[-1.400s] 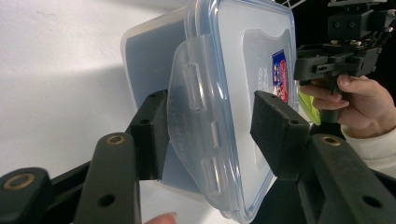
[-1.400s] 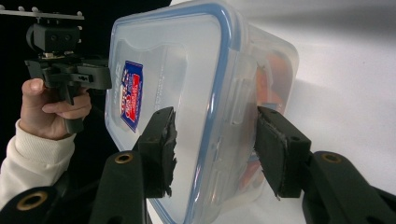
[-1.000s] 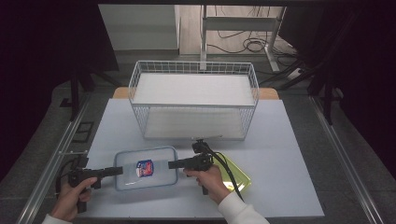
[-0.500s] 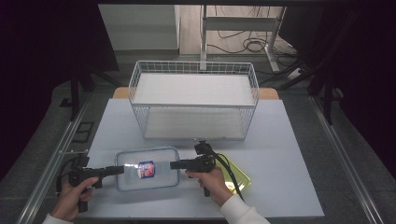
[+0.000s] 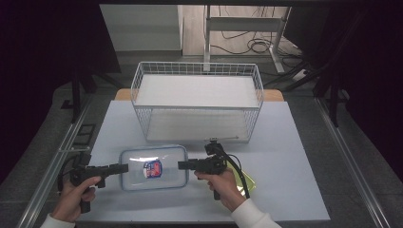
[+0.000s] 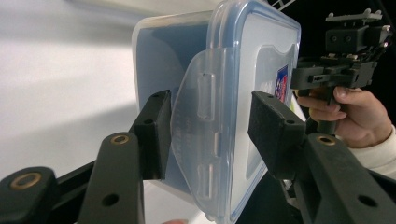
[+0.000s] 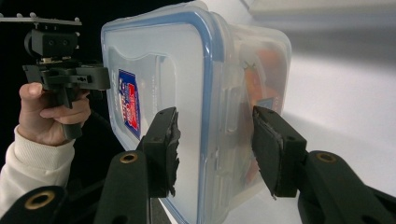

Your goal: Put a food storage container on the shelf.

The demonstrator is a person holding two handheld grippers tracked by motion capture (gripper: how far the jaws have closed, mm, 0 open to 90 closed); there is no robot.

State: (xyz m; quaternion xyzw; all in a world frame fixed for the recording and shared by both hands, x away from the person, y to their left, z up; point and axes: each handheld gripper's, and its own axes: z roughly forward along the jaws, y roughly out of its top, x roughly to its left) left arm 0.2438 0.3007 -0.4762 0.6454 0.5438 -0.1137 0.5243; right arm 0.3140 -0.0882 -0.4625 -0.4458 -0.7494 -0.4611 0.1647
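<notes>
A clear plastic container (image 5: 153,161) with a blue-rimmed lid and a red and blue sticker hangs level just above the white table (image 5: 285,156). My left gripper (image 5: 124,167) is shut on its left end, jaws above and below the lid clip (image 6: 201,121). On the opposite end my right gripper (image 5: 180,165) is shut too, one pad on the lid and one under the base (image 7: 215,140). Something orange (image 7: 268,65) shows dimly inside the container (image 7: 163,60). Each gripper view shows the other hand at the far end.
A large white wire basket (image 5: 197,102) stands at the back of the table, close behind the container. A flat yellow-green item (image 5: 248,184) lies on the table under my right hand. A black cable loops from the right gripper.
Both grippers have risen together with the container held between them, so it now hangs a little above the table and slightly nearer the basket.
</notes>
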